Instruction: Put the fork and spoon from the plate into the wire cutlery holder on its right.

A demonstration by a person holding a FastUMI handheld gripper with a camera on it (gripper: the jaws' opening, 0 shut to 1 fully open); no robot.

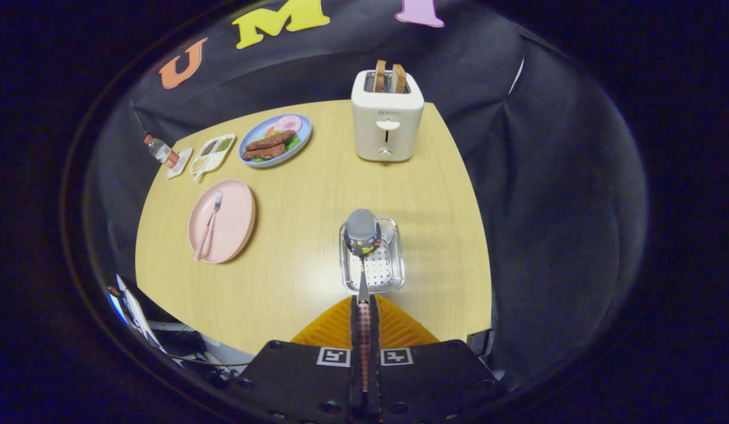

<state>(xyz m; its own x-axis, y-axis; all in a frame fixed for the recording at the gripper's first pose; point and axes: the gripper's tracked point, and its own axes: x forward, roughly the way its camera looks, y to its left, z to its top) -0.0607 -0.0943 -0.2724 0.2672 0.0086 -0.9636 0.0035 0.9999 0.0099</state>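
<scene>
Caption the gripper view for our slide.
Hand-held gripper holds spoon above wire holder; fork remains on pink plate.

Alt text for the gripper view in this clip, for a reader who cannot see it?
The gripper is shut on a spoon held over the wire cutlery holder on a wooden table. The fork lies on the pink plate to the left; a toaster stands beyond.

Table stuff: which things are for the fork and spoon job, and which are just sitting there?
For the job: spoon, clamped in the gripper above the wire cutlery holder; fork lying on the pink plate.

Just sitting there: toaster with toast, blue plate of food, small divided tray, little bottle.
</scene>
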